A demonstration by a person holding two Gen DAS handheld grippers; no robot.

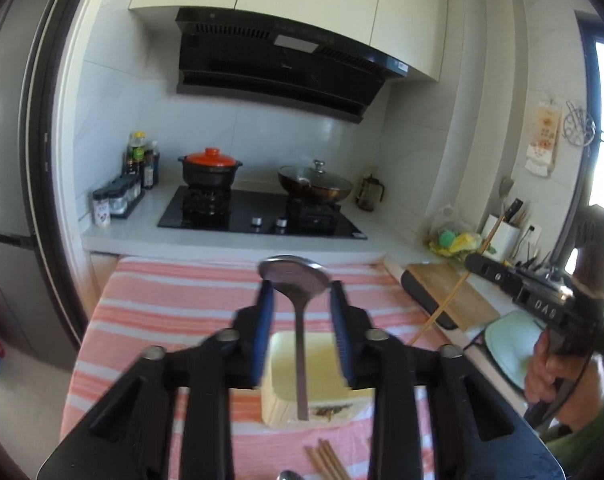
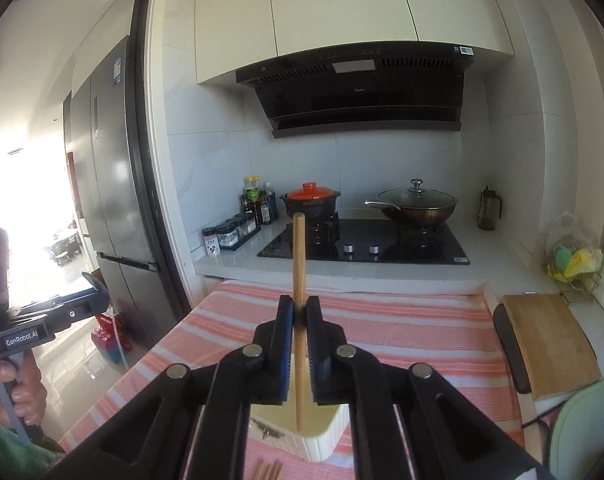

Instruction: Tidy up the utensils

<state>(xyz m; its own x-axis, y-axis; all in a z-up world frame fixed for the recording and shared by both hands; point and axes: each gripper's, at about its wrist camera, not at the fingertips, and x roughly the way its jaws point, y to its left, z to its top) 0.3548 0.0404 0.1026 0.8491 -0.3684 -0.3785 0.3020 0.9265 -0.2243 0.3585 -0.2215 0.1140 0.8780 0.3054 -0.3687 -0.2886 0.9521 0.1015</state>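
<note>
**Spoon and chopstick held above the utensil box**

Through the left wrist camera we see the left gripper (image 1: 299, 292) clenched across the bowl of a metal spoon (image 1: 297, 276). Its handle hangs down over the cream box (image 1: 318, 364), which stands on the striped cloth (image 1: 173, 304) covering the bench, with loose chopsticks (image 1: 326, 460) lying just in front of it. Through the right wrist camera we see the right gripper (image 2: 299, 308) clamped on a single upright wooden chopstick (image 2: 299, 256), its lower end over the same box (image 2: 326, 436).
</note>
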